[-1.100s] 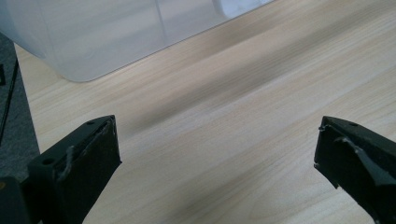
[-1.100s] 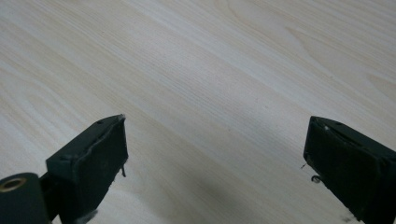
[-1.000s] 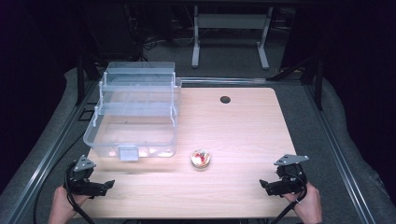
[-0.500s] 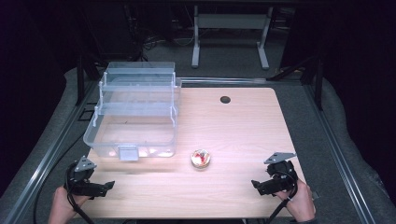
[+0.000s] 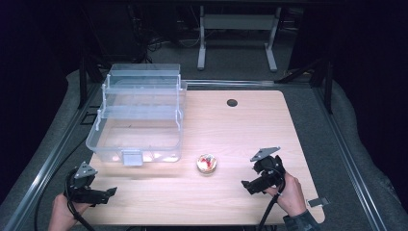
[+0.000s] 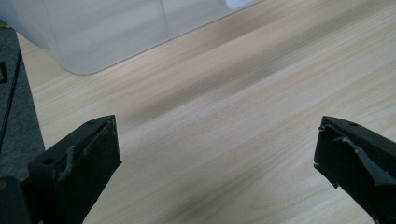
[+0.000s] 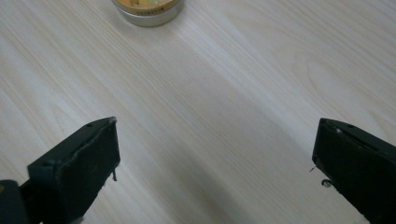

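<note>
A small round tin (image 5: 206, 164) with a red and white top sits on the wooden table (image 5: 250, 130), in front of a clear tiered plastic box (image 5: 139, 115). My right gripper (image 5: 246, 186) is to the right of the tin and points toward it, a short way off. Its jaws have just been opening and hold nothing. In the right gripper view the tin (image 7: 147, 10) lies at the top edge, beyond the open right gripper (image 7: 215, 140). My left gripper (image 5: 111, 191) rests near the front left corner, open and empty. In the left gripper view the box (image 6: 102, 32) stands ahead of the left gripper (image 6: 217, 140).
A dark round hole (image 5: 232, 102) marks the far side of the table. A small metal clip (image 5: 317, 202) lies at the front right corner. Grey padding and a metal rail (image 5: 53, 154) border the table. A stand (image 5: 235, 29) is behind it.
My right gripper has moved left across the table toward the tin. The left gripper, the tin and the box have stayed put.
</note>
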`<state>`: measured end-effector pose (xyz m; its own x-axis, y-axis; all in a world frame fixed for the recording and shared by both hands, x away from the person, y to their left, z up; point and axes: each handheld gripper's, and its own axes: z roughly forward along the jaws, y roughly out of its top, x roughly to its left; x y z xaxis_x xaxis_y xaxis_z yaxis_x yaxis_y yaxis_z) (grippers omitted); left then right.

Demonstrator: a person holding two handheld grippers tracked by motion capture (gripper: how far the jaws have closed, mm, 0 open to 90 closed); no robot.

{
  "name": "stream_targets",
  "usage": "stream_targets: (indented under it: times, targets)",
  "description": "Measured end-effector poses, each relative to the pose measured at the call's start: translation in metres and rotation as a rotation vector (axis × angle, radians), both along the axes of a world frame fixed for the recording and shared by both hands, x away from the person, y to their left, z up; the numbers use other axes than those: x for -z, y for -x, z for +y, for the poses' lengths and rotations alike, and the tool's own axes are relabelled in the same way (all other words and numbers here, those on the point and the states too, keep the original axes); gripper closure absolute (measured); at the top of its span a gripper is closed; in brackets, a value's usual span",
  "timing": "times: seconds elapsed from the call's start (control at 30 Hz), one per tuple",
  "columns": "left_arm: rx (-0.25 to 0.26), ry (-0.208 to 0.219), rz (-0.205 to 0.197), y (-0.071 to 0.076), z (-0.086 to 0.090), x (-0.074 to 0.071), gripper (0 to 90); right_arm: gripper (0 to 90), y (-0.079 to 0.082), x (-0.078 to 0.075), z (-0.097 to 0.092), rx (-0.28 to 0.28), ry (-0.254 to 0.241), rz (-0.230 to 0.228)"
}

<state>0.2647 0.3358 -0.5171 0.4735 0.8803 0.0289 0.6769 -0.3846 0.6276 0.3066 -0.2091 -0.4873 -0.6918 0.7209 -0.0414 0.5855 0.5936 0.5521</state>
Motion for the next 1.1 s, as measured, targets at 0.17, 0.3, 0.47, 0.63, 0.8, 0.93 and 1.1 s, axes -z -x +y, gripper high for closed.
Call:
stream_targets:
  times: [0.17,0.3,0.47,0.63,0.8,0.93,1.1]
  targets:
    - [0.005,-0.019,0.005,-0.001,0.001,-0.003,0.4,0.6,-0.010,0.000,0.018,-0.045,0.008,0.012]
    - [0.000,-0.013,-0.001,-0.002,0.002,-0.002,0.4,0.7,-0.014,0.001,0.028,-0.062,0.019,0.019]
    - [0.000,-0.005,0.015,-0.001,0.002,0.005,0.4,1.1,-0.024,0.002,0.051,-0.096,0.042,0.039]
    - [-0.005,0.006,0.014,-0.002,0.004,0.006,0.3,0.1,-0.033,0.004,0.067,-0.109,0.062,0.057]
    - [0.003,0.000,0.016,-0.002,0.001,0.006,0.3,0.8,-0.049,0.009,0.095,-0.144,0.089,0.083]
    - [0.010,-0.002,0.019,-0.003,0.001,0.006,0.3,1.8,-0.060,0.018,0.114,-0.162,0.124,0.114]
    - [0.013,-0.001,0.013,-0.004,0.000,0.003,0.3,2.5,-0.068,0.022,0.128,-0.182,0.127,0.132]
